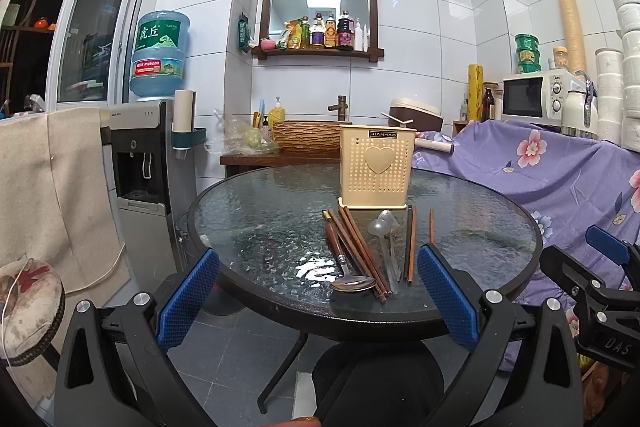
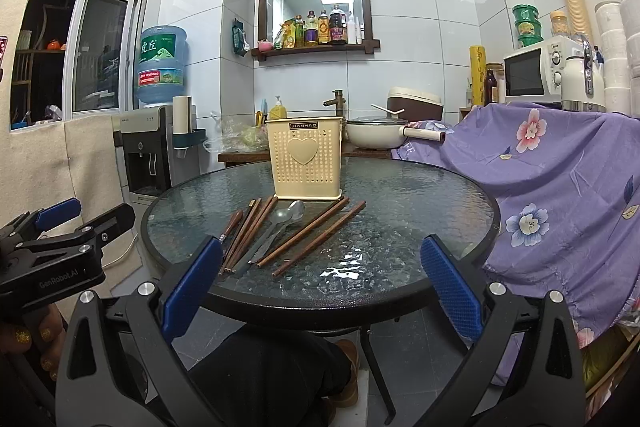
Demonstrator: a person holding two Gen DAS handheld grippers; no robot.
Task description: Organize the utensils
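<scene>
Centre of both wrist views — chopsticks (image 1: 356,251) and spoons (image 1: 386,227) flat on the glass table (image 1: 256,219), long axes toward the cream holder (image 1: 376,167). My left gripper (image 1: 318,297) nearer; right gripper (image 2: 322,291) alongside — both gaping wide, empty.

Your left gripper (image 1: 318,291) hangs short of the round glass table (image 1: 256,227), jaws wide, nothing between them. The cream utensil holder (image 1: 376,167) stands upright at the far side. In front of it lie brown chopsticks (image 1: 360,251), a wood-handled metal spoon (image 1: 348,267) and a clear plastic spoon (image 1: 382,239). Your right gripper (image 1: 600,267) shows at the right edge.
</scene>
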